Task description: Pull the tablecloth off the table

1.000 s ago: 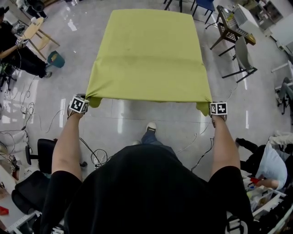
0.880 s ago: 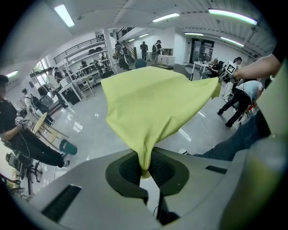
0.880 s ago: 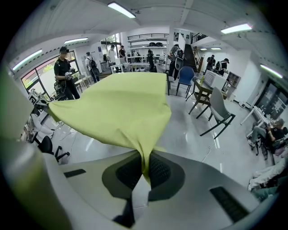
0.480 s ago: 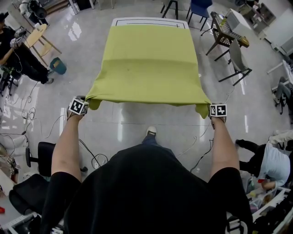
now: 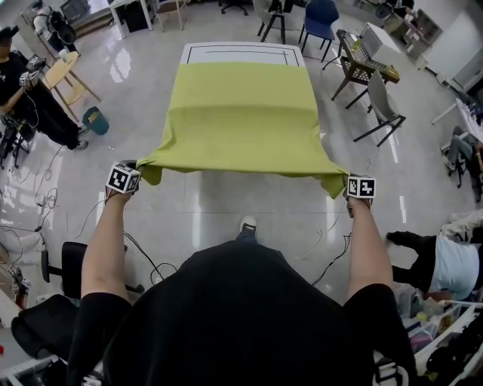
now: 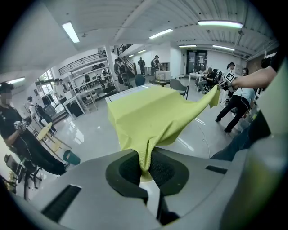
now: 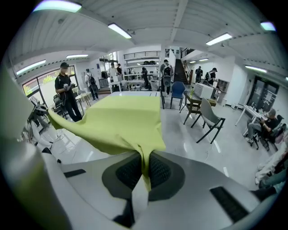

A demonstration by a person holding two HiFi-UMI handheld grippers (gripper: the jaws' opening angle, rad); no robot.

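Note:
A yellow-green tablecloth stretches from a white table toward me, its near edge lifted clear of the table. The table's far end shows bare with a black border line. My left gripper is shut on the cloth's near left corner. My right gripper is shut on the near right corner. In the left gripper view the cloth runs across to the right gripper. Both dark pads press on pinched fabric.
Chairs and a blue chair stand to the table's right. A person, a wooden chair and a teal bin are at the left. Cables lie on the glossy floor near my feet. Another person crouches at the right.
Both grippers have drawn back toward me and risen with the cloth's corners. The cloth has slid along the table, and the white far end has come uncovered.

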